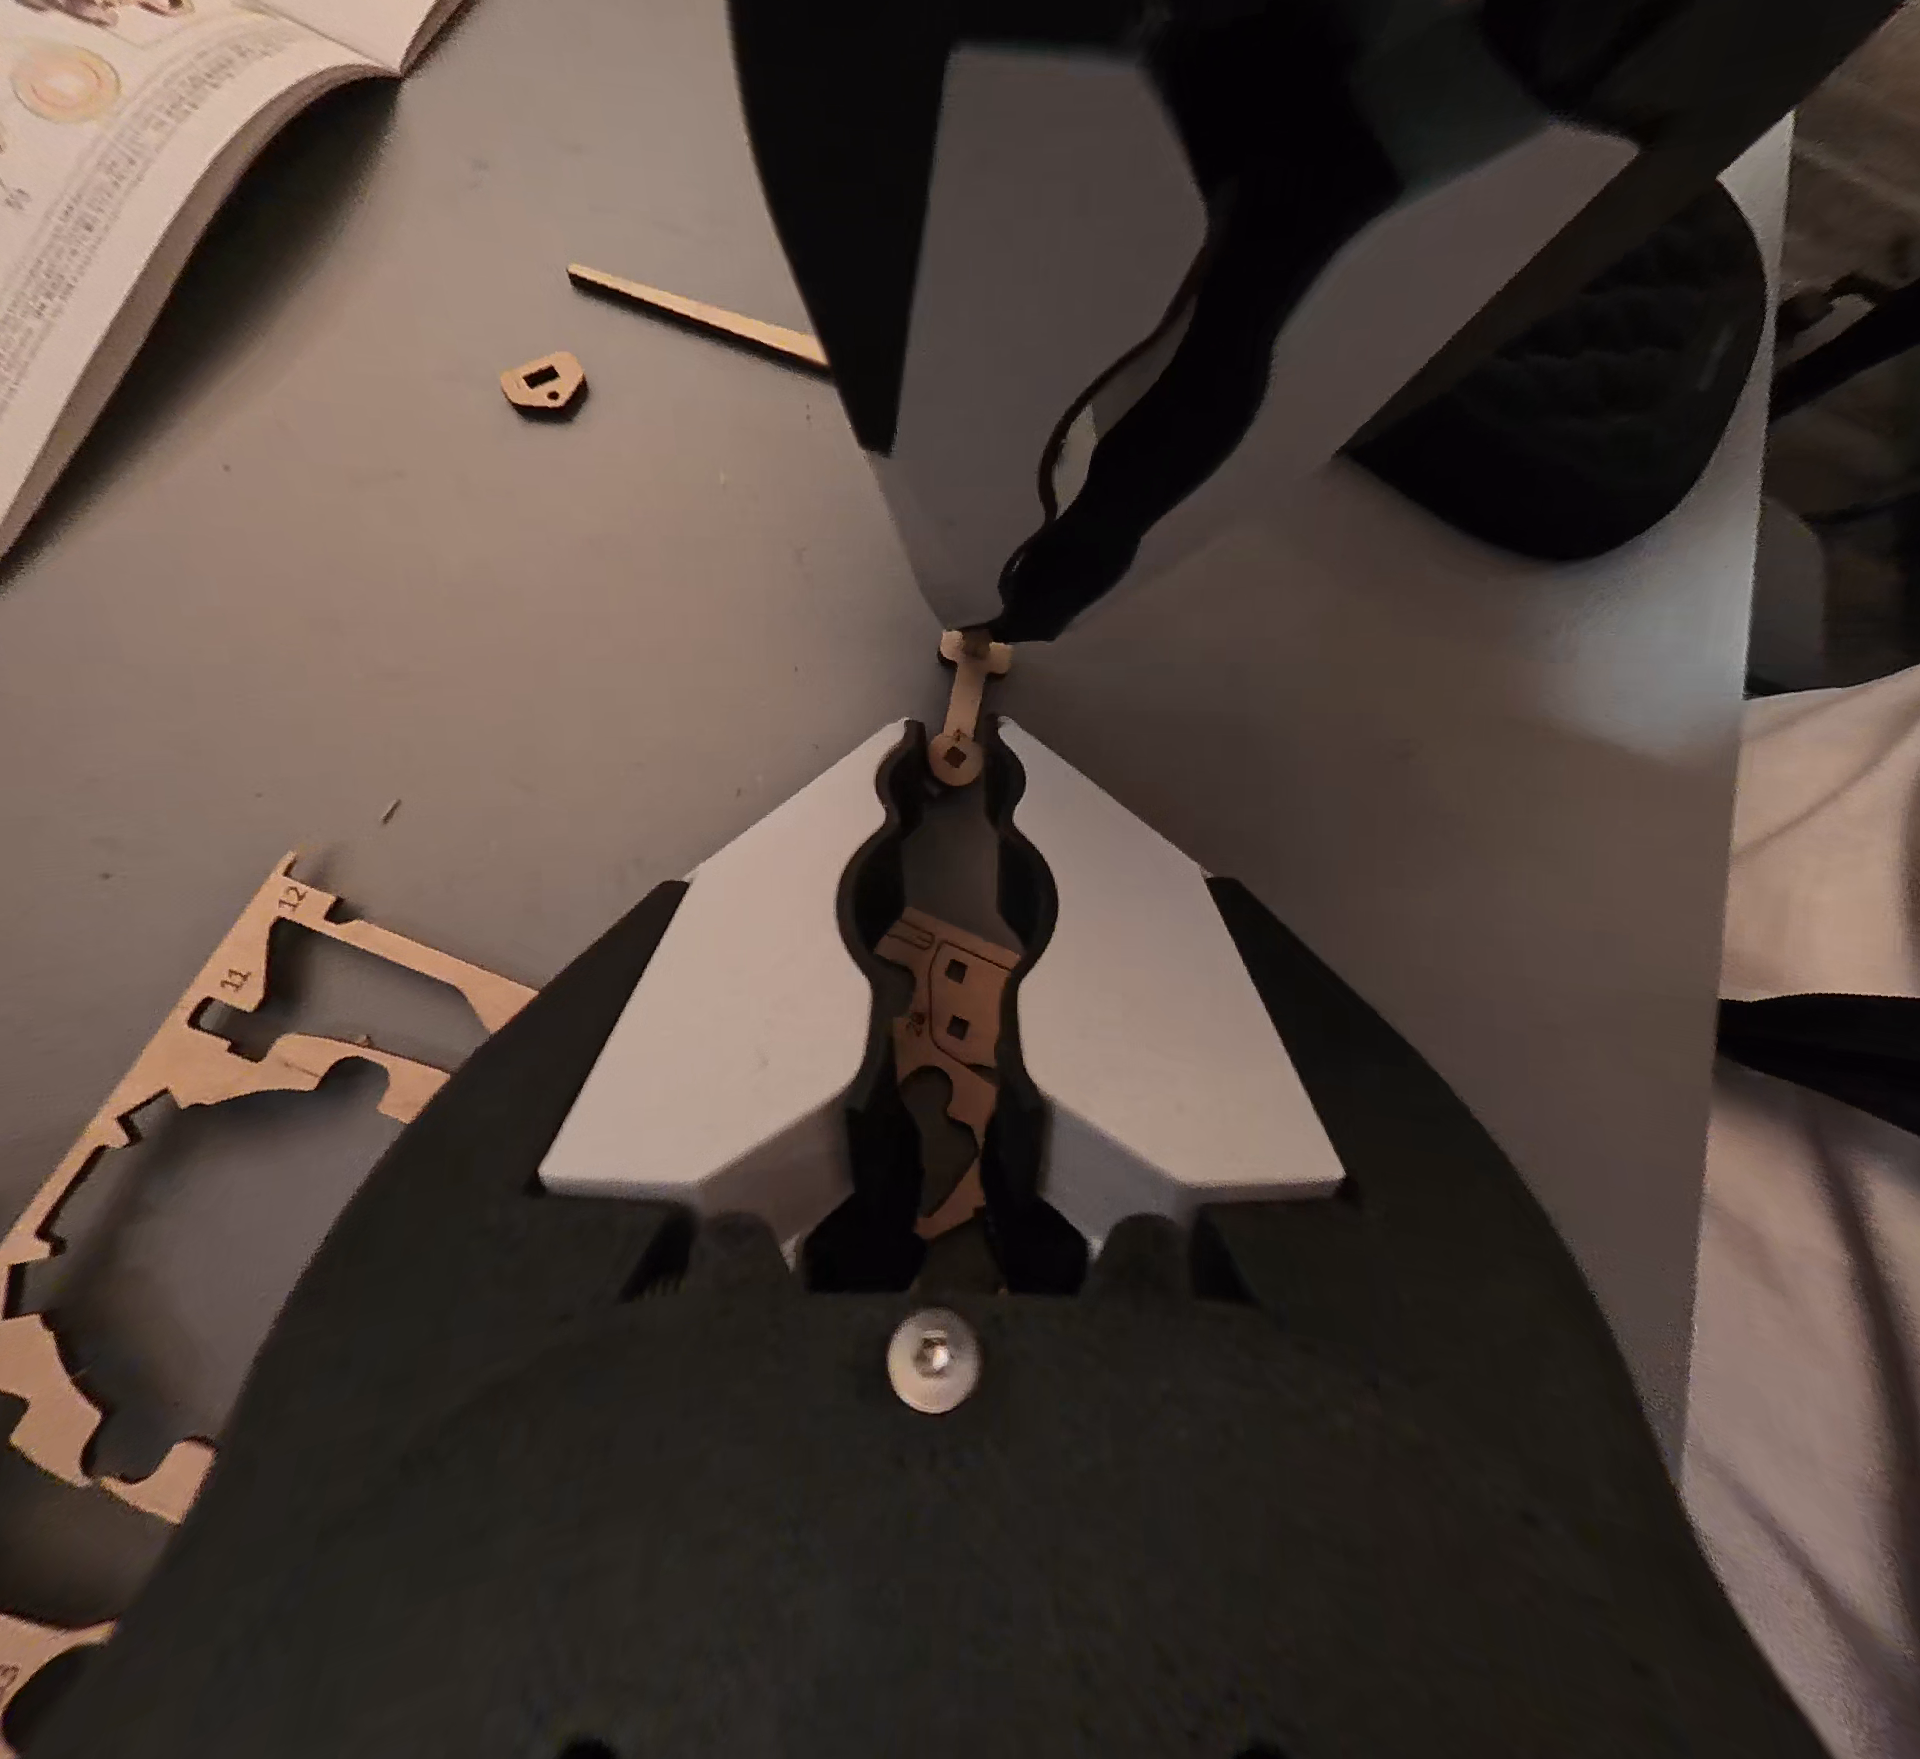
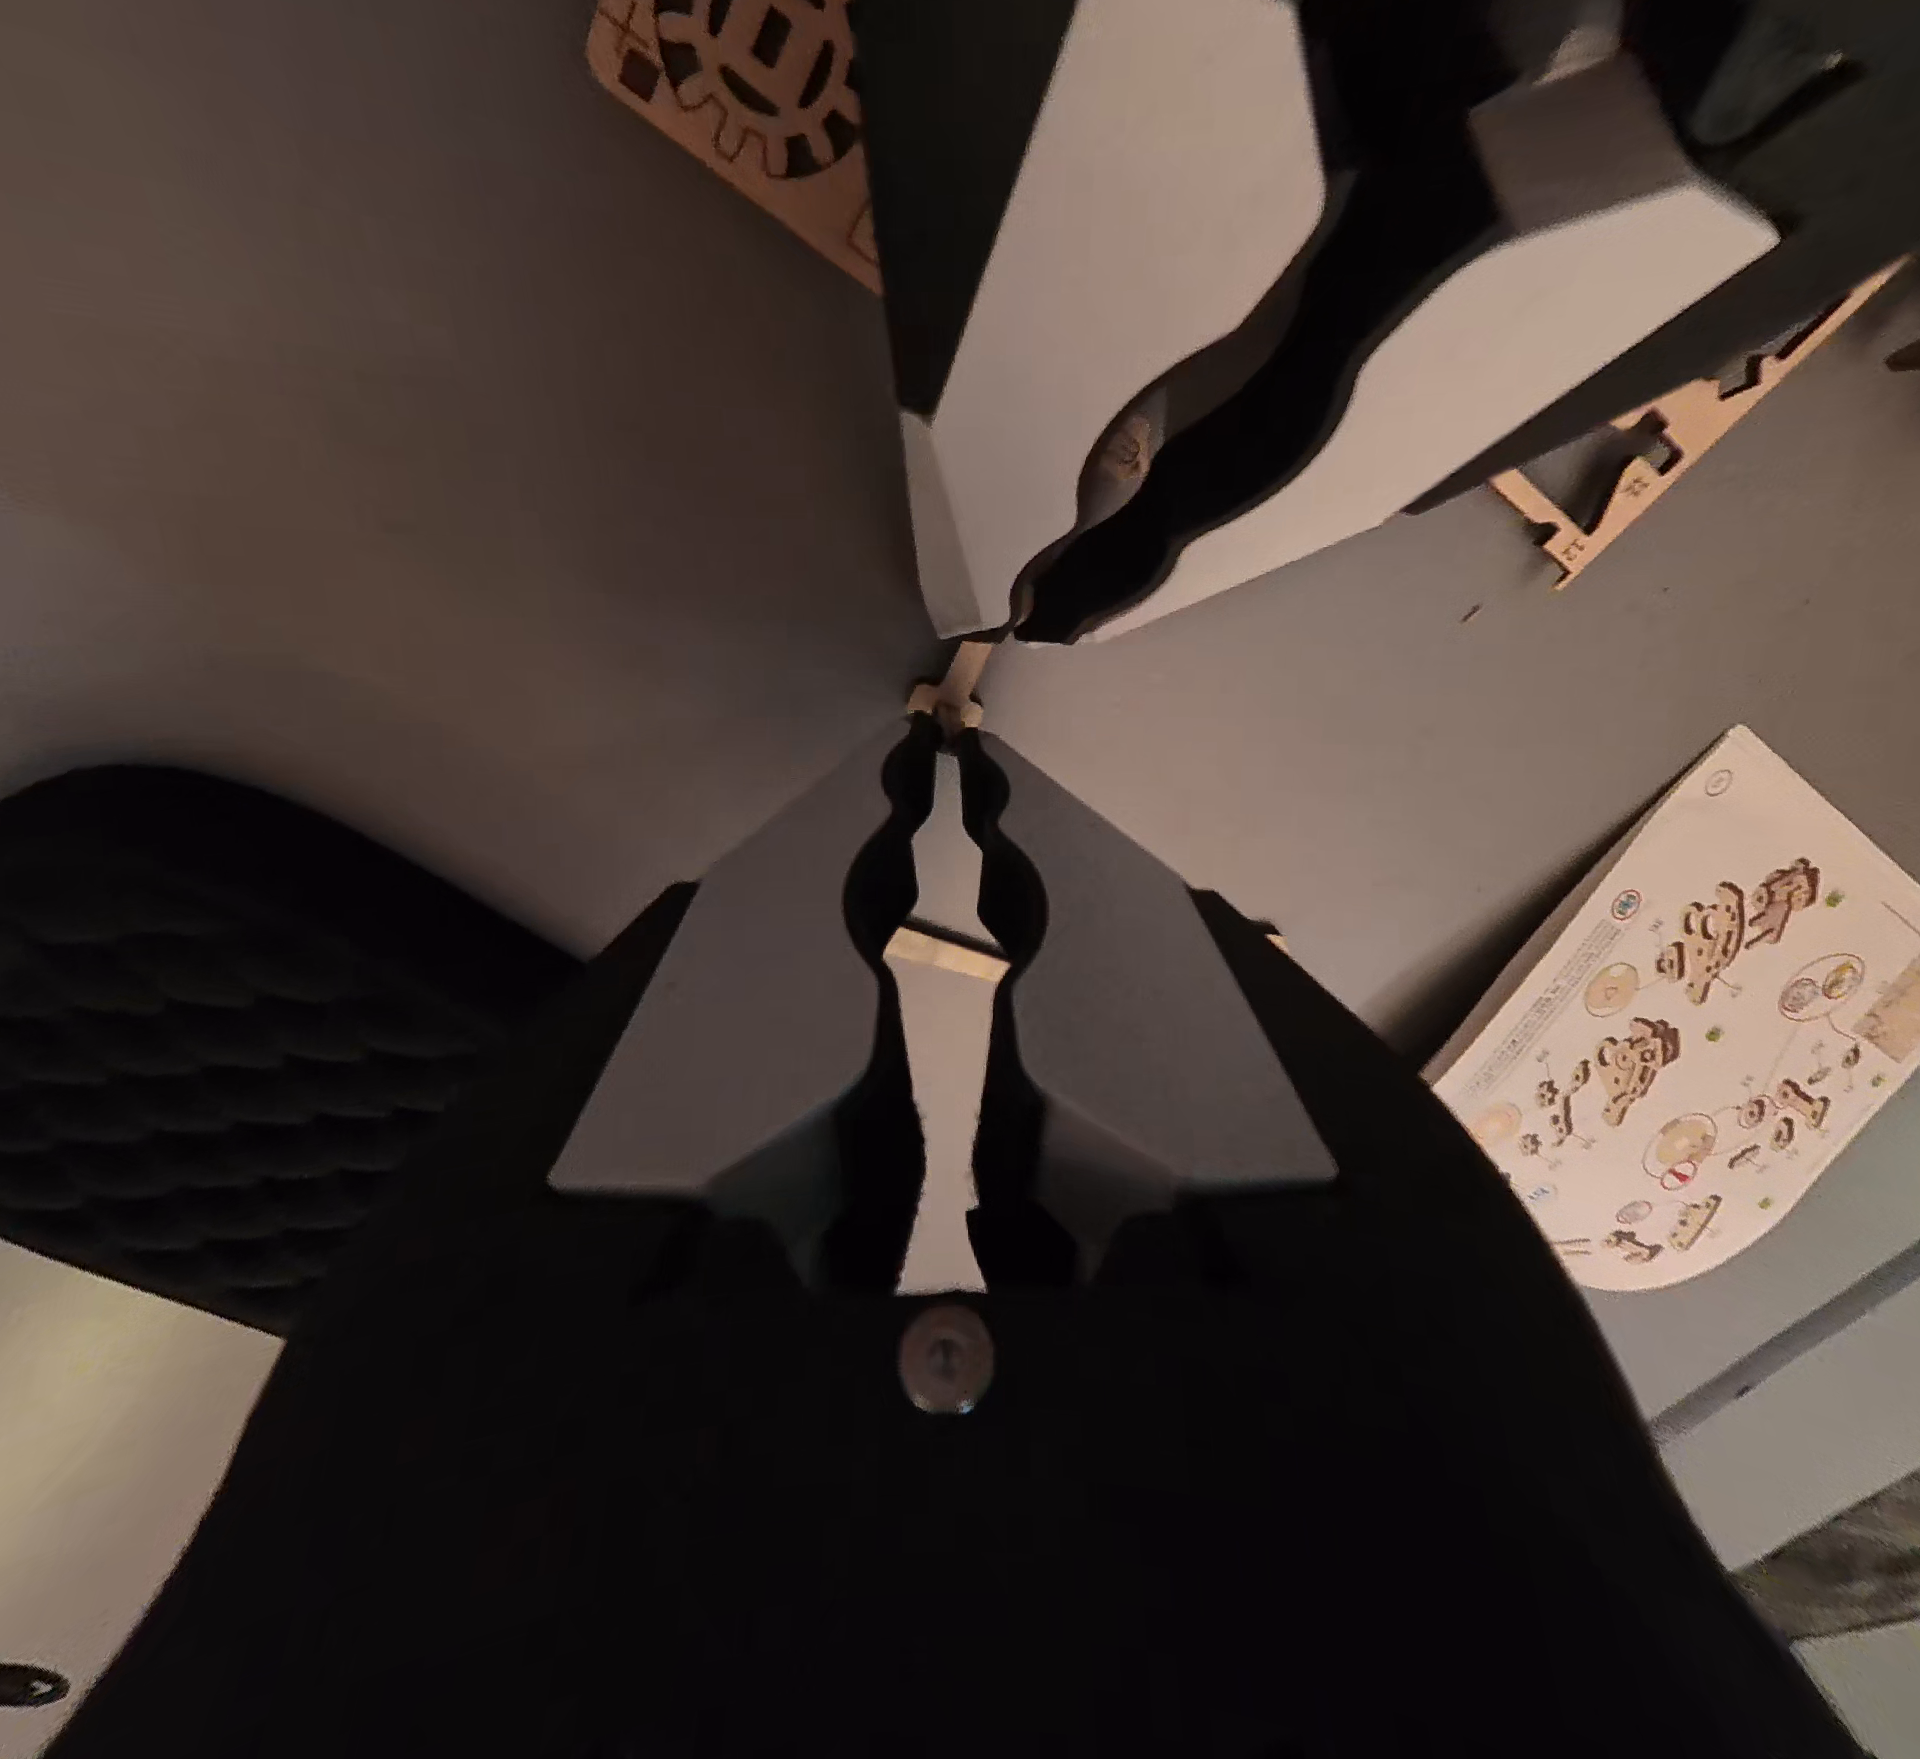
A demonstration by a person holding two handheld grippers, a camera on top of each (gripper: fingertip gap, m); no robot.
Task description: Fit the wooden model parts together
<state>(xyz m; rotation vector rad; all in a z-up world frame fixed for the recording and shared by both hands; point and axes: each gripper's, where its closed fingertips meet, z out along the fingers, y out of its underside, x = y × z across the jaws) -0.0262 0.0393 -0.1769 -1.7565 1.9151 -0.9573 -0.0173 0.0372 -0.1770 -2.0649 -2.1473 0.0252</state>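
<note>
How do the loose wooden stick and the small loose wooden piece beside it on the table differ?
The wooden stick is long, thin and plain; the small wooden piece is short, rounded and has a rectangular hole cut through it. The stick runs under the right gripper, which hides its far end; the small piece lies fully in view, clear of both grippers. Both are pale wood, lying flat and untouched on the grey table.
</note>
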